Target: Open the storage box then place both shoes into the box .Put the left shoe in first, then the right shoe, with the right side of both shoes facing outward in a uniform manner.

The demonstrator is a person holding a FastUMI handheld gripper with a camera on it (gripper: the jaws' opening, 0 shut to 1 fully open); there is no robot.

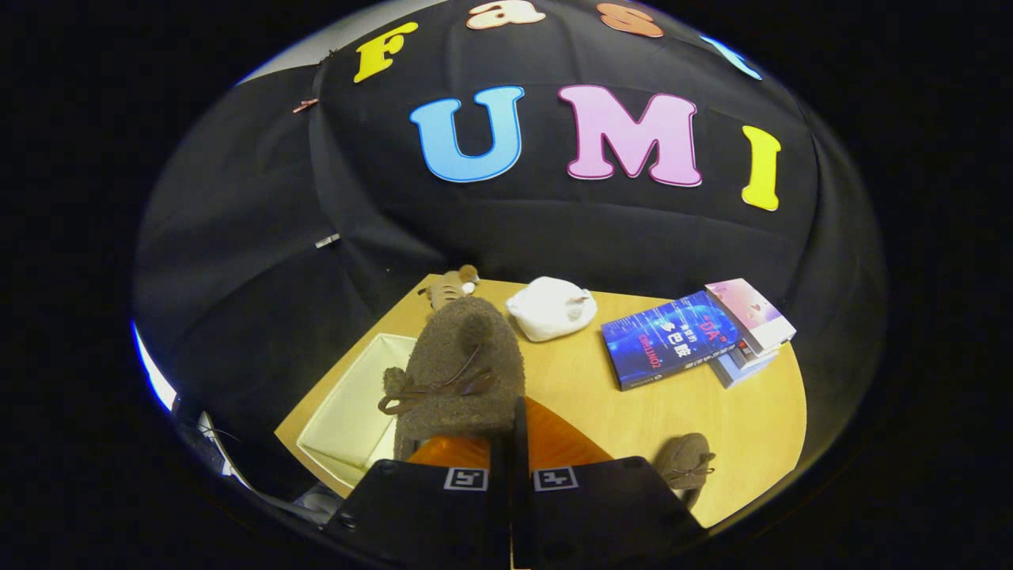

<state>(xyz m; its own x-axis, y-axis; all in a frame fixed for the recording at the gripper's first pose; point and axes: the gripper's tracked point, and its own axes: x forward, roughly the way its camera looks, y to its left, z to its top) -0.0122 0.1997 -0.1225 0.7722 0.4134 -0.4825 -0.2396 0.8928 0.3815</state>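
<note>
Gripper view: gripper (510,443) fingers pressed nearly together, pinching the brown fuzzy shoe (461,372) at its heel edge, shoe held up just ahead of them. Open white storage box (348,412) sits below and left of it on the wooden table (712,427). Second shoe (684,463) lies right of the fingers.

My view bends hard: the table (712,427) edge curves like a bowl and everything stretches toward the rim. Light falls evenly from above, bright on the wood, soft glare on the glossy book (669,340) cover. Shadows stay faint and short. My claw (510,427), pressed shut on the brown shoe (463,372), sits dark and slightly soft up close. The middle is sharp.
</note>
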